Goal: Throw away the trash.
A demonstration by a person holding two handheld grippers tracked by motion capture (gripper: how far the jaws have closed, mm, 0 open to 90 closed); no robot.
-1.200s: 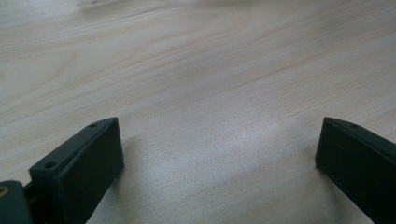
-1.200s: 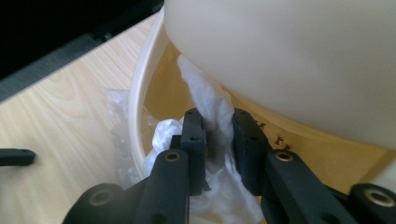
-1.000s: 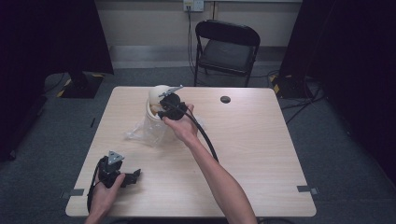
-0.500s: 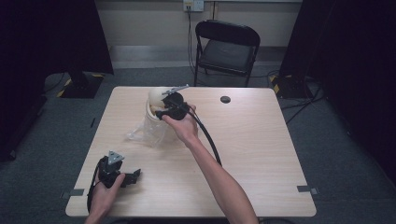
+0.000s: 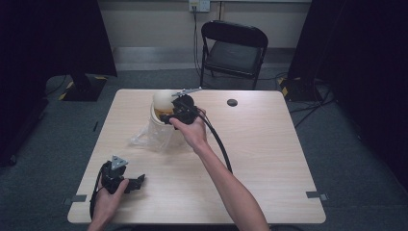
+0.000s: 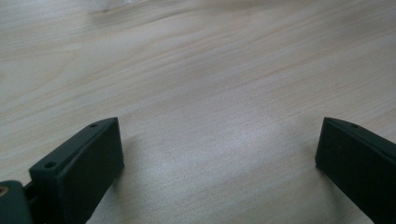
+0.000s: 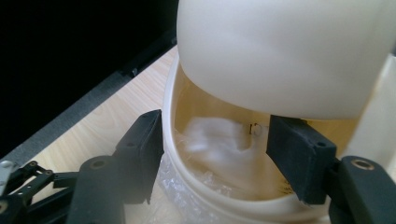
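Right gripper [image 5: 169, 115] held at the rim of a cream bin [image 5: 162, 126], left gripper [image 5: 137, 182] resting open on the table [image 5: 269, 159]

The cream bin is seen at the far left-middle of the table, with crumpled clear plastic [image 5: 139, 139] bunched at its left side and its rounded lid [image 5: 163, 99] tipped up behind the opening. In the right gripper view the jaws are parted and have just been opening; the left jaw is placed outside the bin's rim [image 7: 187, 177] and the right jaw inside it, so the rim is straddled, but no pad is seen pressing on it. A blurred white shape [image 7: 212, 140] is seen inside the bin. The left gripper is held near the front left corner, well apart from the bin, its jaws spread wide over bare wood with nothing between them
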